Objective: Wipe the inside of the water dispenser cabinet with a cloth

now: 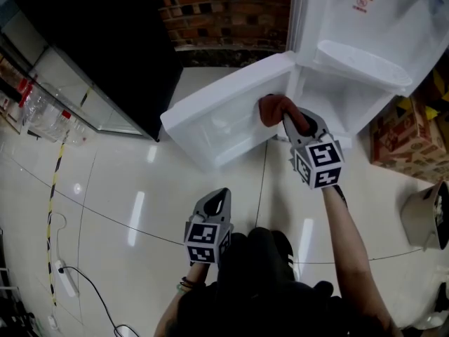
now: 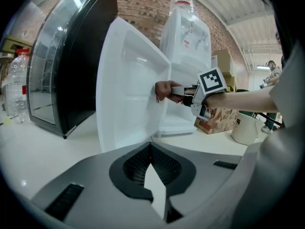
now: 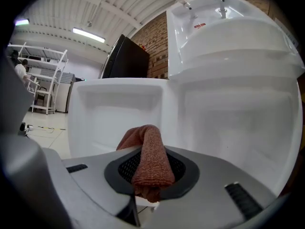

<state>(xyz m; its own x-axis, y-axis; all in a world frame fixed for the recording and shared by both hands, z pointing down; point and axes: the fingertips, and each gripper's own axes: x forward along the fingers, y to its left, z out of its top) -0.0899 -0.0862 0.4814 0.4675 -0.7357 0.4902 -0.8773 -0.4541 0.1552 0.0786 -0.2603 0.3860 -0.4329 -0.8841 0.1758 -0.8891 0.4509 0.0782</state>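
Note:
A white water dispenser (image 1: 365,20) stands at the top right with its lower cabinet door (image 1: 224,114) swung open to the left. My right gripper (image 1: 292,123) is shut on a red-brown cloth (image 1: 276,109), held at the edge where the door meets the cabinet opening (image 1: 330,97). In the right gripper view the cloth (image 3: 150,156) bulges out between the jaws, facing the door's inner panel (image 3: 119,109) and the cabinet interior (image 3: 238,118). My left gripper (image 1: 219,194) hangs low near the person's body, shut and holding nothing. Its own view shows the door (image 2: 128,85) and the cloth (image 2: 164,89) from the side.
A black glass-fronted cabinet (image 1: 91,41) stands left of the door, with plastic bottles (image 1: 42,114) beside it. A cardboard box (image 1: 410,135) and a white bucket (image 1: 424,216) sit at the right. A power strip (image 1: 66,279) and cable lie on the floor at lower left.

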